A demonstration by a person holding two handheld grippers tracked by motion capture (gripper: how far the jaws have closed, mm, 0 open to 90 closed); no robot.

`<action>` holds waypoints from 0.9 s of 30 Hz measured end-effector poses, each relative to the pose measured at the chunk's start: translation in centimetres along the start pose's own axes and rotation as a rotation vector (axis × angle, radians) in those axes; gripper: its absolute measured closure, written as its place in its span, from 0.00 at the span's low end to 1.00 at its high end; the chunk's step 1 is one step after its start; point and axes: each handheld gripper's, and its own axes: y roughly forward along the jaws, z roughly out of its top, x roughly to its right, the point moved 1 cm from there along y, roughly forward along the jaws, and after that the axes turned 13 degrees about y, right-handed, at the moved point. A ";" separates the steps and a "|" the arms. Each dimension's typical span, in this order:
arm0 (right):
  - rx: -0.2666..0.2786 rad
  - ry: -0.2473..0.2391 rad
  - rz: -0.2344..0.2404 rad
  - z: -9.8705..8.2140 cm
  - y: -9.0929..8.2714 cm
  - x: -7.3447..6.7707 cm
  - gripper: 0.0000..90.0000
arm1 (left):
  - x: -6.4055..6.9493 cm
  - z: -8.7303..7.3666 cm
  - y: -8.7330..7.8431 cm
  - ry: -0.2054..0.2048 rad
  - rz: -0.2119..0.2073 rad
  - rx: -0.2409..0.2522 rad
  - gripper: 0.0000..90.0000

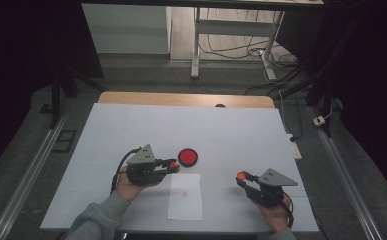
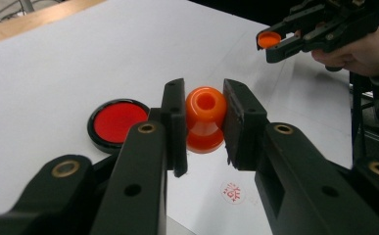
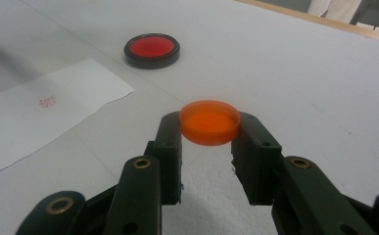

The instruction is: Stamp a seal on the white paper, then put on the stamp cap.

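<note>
High view: table (image 1: 131, 125) covered white, both grippers low over its near half.
Left gripper (image 1: 173, 165): clamped on orange stamp (image 2: 205, 119), held just above the paper sheet (image 1: 185, 196).
Right gripper (image 1: 241, 176): clamped on orange cap (image 3: 210, 121), held above bare table, well apart from the left one.
Nearby: red ink pad (image 1: 187, 157) in black case, just beside the stamp, off the paper's far edge; nothing between stamp and paper.
Count: one stamp, one cap, one ink pad, one paper sheet, one red print (image 2: 232, 192) on it.
Stamp axis: long axis runs along the jaws, rounded holed end towards the left gripper view camera, wide base away.
Cap: lying flat, open side not clear.
</note>
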 end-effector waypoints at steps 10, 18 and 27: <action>-0.005 -0.003 0.000 0.0 0.1 -0.1 0.72 | -0.1 0.8 -0.4 0.006 -0.025 0.009 0.80; -0.007 -0.004 0.000 0.0 0.1 0.0 0.72 | 0.2 0.9 0.2 0.025 -0.031 -0.020 0.80; -0.004 -0.006 0.002 0.0 0.0 -0.1 0.72 | 0.3 1.0 0.4 0.016 -0.044 -0.018 0.80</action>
